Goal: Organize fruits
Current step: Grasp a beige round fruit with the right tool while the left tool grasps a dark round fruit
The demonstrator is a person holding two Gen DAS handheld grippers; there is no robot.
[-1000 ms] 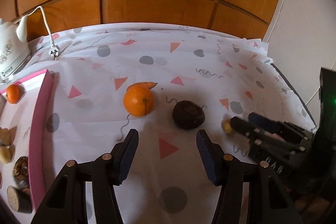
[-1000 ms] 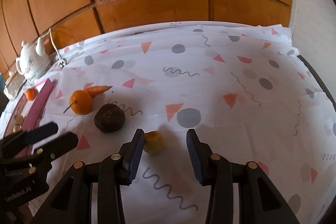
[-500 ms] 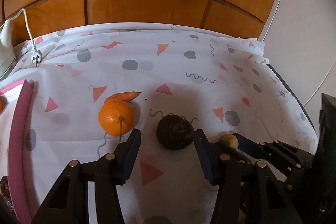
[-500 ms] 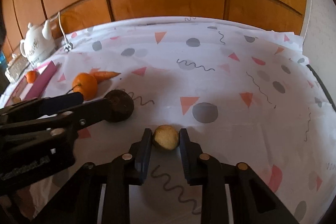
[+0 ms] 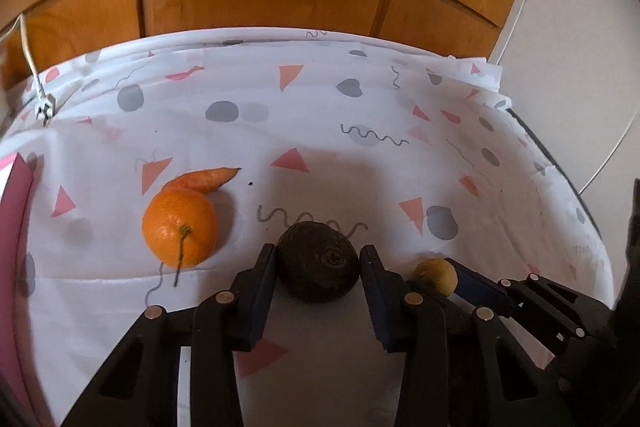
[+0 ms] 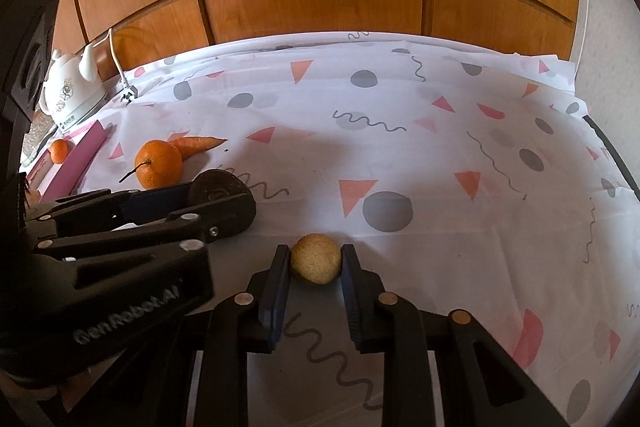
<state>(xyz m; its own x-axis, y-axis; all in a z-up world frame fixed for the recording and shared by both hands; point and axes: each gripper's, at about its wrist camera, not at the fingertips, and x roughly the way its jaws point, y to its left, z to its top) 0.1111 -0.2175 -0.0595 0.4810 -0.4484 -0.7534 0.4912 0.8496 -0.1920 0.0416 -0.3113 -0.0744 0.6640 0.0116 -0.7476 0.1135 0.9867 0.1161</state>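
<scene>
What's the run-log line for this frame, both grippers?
left gripper: fingers closed on dark round fruit | right gripper: fingers closed on small tan fruit | both fruits on tablecloth | orange, carrot untouched

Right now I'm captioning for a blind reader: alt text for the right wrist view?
The right tool grips a small tan round fruit on a patterned tablecloth. To its left, the left tool clamps a dark round fruit, beyond it an orange and carrot.

Two oranges (image 6: pixel 159 163) (image 6: pixel 59 151), one carrot (image 6: pixel 198 144), one dark fruit (image 5: pixel 318 261), one yellowish fruit (image 6: pixel 315 258), perhaps.
</scene>
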